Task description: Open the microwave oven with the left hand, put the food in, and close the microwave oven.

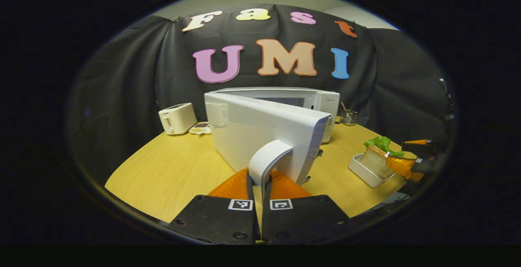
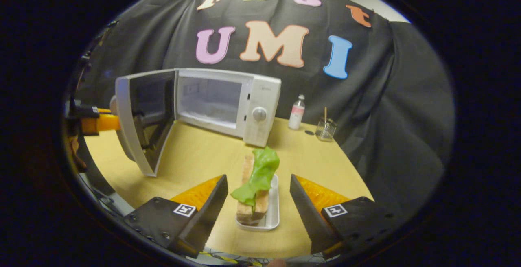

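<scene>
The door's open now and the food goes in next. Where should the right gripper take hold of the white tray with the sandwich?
Probably the small white rectangular tray by its two long side rims, coming from its near short end. The open right gripper already straddles it. The bread and green lettuce sandwich stands tall and looks soft, so gripping the rims seems safer.

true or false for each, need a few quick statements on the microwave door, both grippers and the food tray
1. The microwave door is open. True.
2. The left gripper is shut on the door handle. True.
3. The right gripper is shut on the sandwich. False: its fingers stand open on either side of the white tray.
4. The sandwich is already inside the microwave. False: it sits in the tray on the table.
5. A toaster stands on the table. True.
</scene>
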